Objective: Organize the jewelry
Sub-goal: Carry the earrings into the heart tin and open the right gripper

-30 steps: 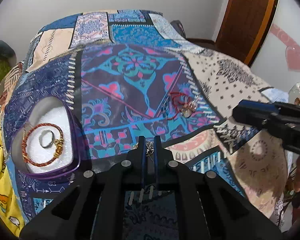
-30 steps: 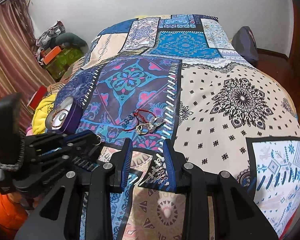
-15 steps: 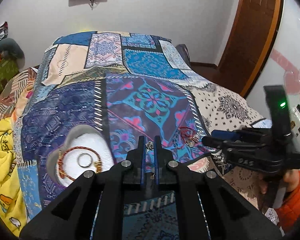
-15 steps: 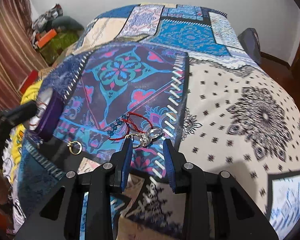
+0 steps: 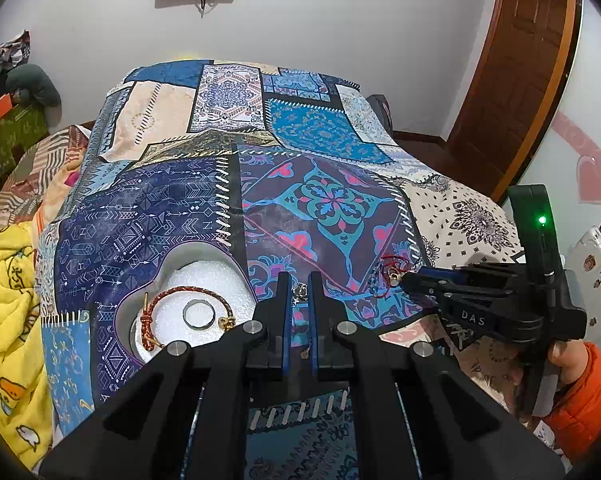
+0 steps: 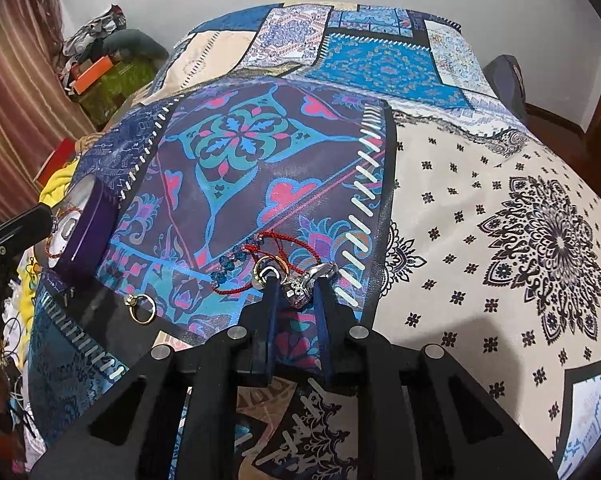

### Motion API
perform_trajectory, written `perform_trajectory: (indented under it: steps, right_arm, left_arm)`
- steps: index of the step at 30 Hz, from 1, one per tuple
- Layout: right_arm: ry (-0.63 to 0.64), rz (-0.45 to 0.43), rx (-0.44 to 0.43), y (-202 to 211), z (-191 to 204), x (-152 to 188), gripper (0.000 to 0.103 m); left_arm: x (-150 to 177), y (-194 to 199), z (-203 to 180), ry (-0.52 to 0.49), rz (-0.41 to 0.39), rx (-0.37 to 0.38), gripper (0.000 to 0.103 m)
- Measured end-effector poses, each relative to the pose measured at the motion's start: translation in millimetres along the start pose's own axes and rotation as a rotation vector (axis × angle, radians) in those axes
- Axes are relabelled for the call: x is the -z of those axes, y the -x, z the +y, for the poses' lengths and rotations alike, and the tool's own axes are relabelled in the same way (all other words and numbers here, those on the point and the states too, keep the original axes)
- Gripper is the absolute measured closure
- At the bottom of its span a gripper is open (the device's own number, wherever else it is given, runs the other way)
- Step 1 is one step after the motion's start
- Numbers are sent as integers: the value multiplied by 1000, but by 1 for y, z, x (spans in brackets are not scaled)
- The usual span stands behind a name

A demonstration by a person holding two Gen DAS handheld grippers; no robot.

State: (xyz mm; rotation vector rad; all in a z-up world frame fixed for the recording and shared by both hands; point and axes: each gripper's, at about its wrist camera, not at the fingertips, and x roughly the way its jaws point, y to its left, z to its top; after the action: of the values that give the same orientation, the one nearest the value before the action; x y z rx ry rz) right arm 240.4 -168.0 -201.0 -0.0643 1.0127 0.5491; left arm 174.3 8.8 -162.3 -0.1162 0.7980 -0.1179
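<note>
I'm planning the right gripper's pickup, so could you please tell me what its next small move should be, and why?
Probably close the right gripper on the silver ring: the ring lies between the open fingers, whose tips already seem down at the bedspread.

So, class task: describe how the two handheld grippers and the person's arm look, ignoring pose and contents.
Both the left gripper and the right gripper are black angular frames with round silver bolts and flat blue fingers. Seen from the left wrist view, the right one carries white letters "DAS" and a green light. The hand wears an orange sleeve.
</note>
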Motion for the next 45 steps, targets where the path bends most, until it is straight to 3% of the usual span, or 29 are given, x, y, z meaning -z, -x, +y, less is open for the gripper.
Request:
perform_trajectory:
  steps: [10,26,33,45]
  right_arm:
    - [31,-91,-22,40,23,-10,88]
    - [124,-296,-134,98,108,-41,88]
    - [172,-280,-185,82,139,-45,88]
    - [238,-142,-186,26,152,-44,88]
  left_arm:
    - [-9,32,7,12,-67,-16,97]
    - [-26,101,56,58,-219,-85,97]
    - [-20,100,75,81,-206,-82,97]
    - [-10,63,80,59,-126,-11,97]
